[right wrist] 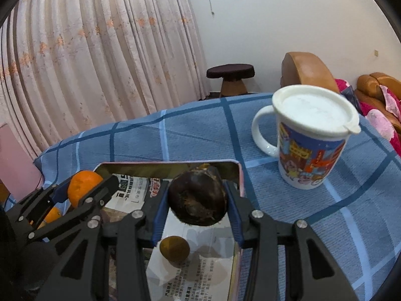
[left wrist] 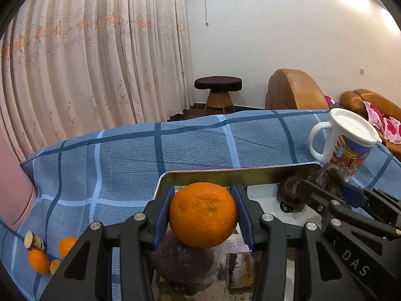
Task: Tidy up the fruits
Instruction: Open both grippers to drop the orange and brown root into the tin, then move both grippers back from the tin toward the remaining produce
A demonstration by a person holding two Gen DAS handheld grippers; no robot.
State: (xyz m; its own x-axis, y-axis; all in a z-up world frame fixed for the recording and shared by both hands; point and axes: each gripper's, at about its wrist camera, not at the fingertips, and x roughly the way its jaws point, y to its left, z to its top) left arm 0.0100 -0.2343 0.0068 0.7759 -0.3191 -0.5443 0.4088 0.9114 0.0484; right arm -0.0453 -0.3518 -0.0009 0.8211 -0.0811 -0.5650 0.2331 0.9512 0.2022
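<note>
Over blue cloth (left wrist: 125, 155), fingers (left wrist: 161, 210) seemingly pinch orange (left wrist: 203, 215).

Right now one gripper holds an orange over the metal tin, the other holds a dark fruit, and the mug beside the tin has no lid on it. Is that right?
Not quite. The mug does have a lid: a white one covers its top, as the right wrist view shows. The rest holds: the left gripper holds the orange over the metal tin, and the right gripper holds the dark fruit.
</note>
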